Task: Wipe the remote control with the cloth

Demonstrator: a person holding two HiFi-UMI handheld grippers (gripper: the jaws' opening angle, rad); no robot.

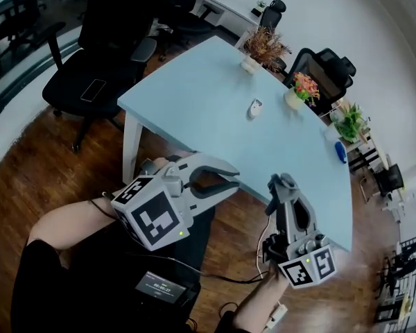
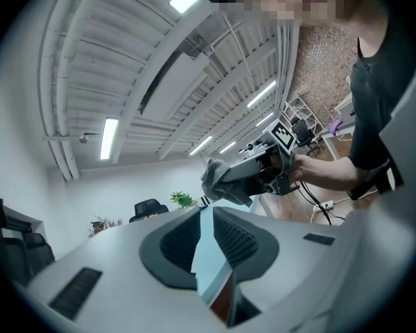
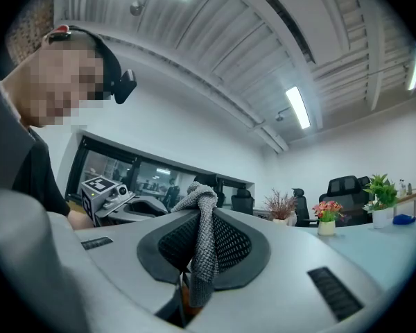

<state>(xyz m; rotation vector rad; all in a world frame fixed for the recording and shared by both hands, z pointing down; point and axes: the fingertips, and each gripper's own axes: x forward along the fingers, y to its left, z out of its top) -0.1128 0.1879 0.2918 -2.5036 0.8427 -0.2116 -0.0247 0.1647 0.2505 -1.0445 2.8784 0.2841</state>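
Observation:
Far out on the light blue table [image 1: 194, 109] lies a small white object [image 1: 254, 107], which looks like the remote control. My right gripper [image 1: 281, 186] hovers over the near table edge, shut on a grey knitted cloth [image 1: 286, 180]. In the right gripper view the cloth [image 3: 206, 255] hangs pinched between the jaws of the right gripper [image 3: 202, 220]. My left gripper [image 1: 234, 180] is held beside it to the left, off the table edge, shut with nothing in it. The left gripper view shows its jaws [image 2: 206, 217] nearly touching, and the cloth [image 2: 218, 179] beyond them.
On the far side of the table stand a dried plant [image 1: 263, 47], a pot of flowers [image 1: 301, 89] and a green plant [image 1: 348, 122]. A blue object [image 1: 340, 151] lies near the right edge. Black office chairs [image 1: 104, 61] surround the table on a wooden floor.

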